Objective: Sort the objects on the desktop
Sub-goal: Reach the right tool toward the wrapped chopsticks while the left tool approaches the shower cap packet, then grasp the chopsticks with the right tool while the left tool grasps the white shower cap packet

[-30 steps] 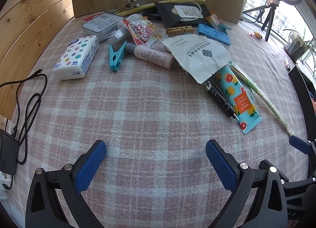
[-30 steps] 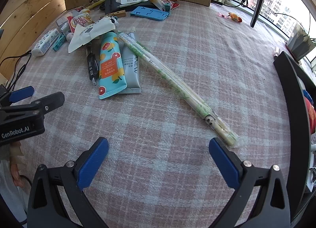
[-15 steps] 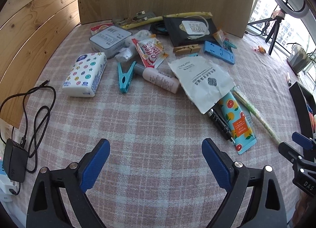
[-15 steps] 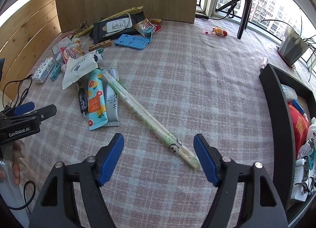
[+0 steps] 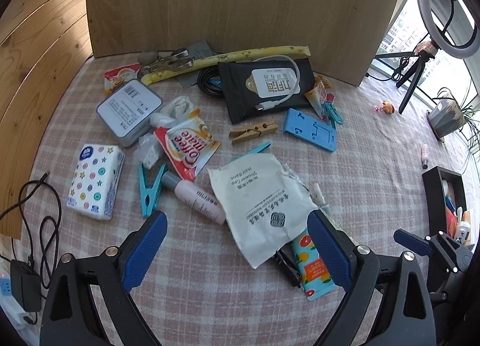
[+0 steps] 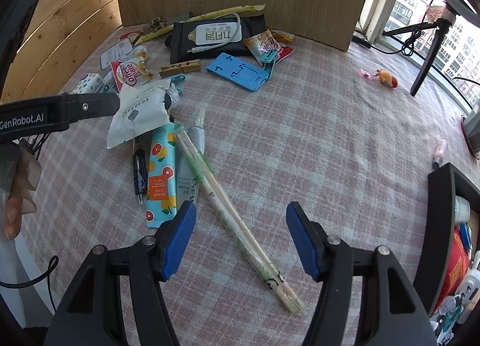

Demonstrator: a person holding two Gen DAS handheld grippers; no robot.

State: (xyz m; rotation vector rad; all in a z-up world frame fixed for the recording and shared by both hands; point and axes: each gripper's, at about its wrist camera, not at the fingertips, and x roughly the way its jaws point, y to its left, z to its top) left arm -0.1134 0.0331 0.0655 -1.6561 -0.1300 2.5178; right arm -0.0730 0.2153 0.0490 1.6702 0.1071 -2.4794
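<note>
Right wrist view: our right gripper (image 6: 241, 239) holds its jaws apart over wrapped chopsticks (image 6: 228, 214), pads clear of them. Left wrist view: our left gripper (image 5: 237, 251) gapes, empty, before a white pouch (image 5: 261, 205); beyond lies scattered clutter on checked cloth (image 5: 375, 166).

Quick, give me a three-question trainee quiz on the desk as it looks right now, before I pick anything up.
1. True or false: the wrapped chopsticks lie between the right gripper's pads, untouched.
2. What lies on the black wet-wipes pack? A) white USB cable B) wooden clothespin C) teal clothespin
3. Fill in: the white shower-cap sachet partly covers the ______-print tube.

Key: 1 true; 2 A; 3 grapefruit.
</note>
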